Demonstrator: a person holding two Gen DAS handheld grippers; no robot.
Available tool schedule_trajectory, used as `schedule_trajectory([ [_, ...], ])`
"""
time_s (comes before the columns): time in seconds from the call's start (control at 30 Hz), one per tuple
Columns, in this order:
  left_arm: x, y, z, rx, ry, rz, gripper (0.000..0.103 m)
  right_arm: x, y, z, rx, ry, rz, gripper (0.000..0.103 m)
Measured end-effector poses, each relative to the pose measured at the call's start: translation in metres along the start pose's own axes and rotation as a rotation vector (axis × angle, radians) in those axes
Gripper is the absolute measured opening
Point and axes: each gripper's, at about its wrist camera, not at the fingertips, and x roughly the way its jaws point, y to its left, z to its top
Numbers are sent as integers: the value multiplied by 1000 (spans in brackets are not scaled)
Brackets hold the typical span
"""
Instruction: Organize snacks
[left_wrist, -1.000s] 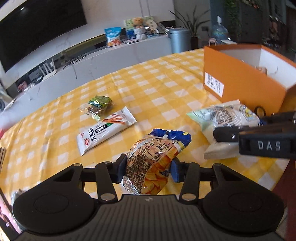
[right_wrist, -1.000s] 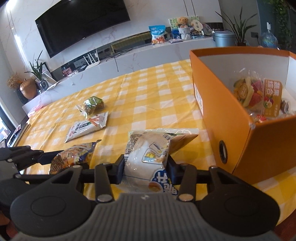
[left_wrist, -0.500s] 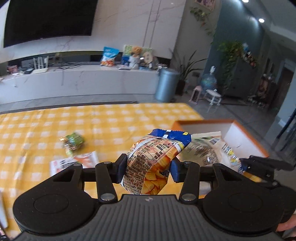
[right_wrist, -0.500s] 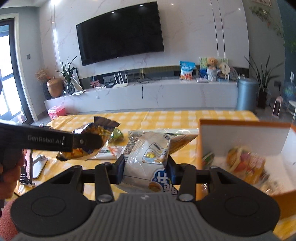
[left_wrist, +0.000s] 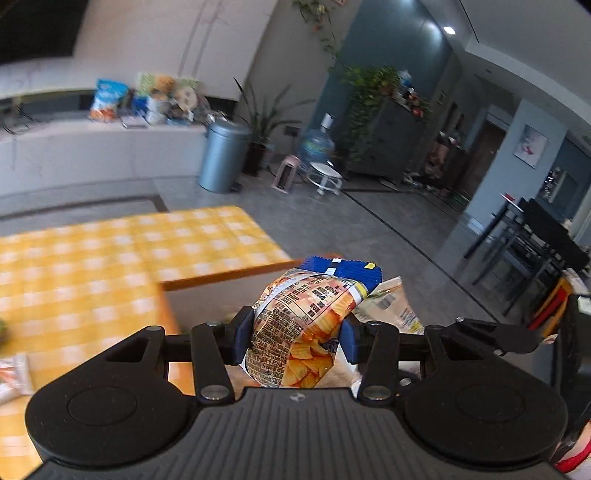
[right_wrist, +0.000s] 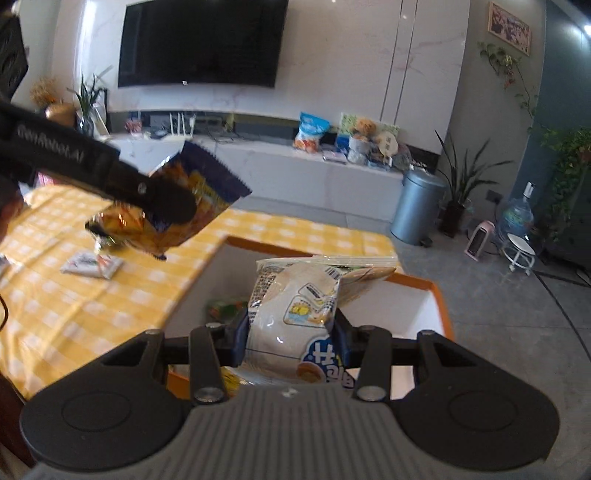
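My left tongs (left_wrist: 295, 334) are clenched on the chip bag (left_wrist: 310, 325), held in the air above the orange box (right_wrist: 437, 295). My right tongs (right_wrist: 290, 334) grasp the white pastry packet (right_wrist: 295, 317) over the box's open top. Only the right view shows the box's white inside with a green-and-orange packet (right_wrist: 225, 308) lying in it, and a white snack packet (right_wrist: 92, 264) out on the surface (right_wrist: 92, 314) near its far left edge. The left view looks past the surface's right edge to grey floor, a metal bin (left_wrist: 222, 157), a water jug (left_wrist: 317, 147) and plants. A television (right_wrist: 201, 40) hangs on the marble wall.
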Motion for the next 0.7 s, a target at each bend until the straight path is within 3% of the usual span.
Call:
schedule_trajectory([
  [0.2,60,-14,14,-100,99,-98,54,16,-50,-14,-38,103,-69,43],
  [0.33,98,-17,22,-152,177,-141,54,28,-77,-20,-58,129,-66,44],
  [0.7,168,-12,18,-229,299,-96,54,69,-101,-32,-166,215,-32,44],
])
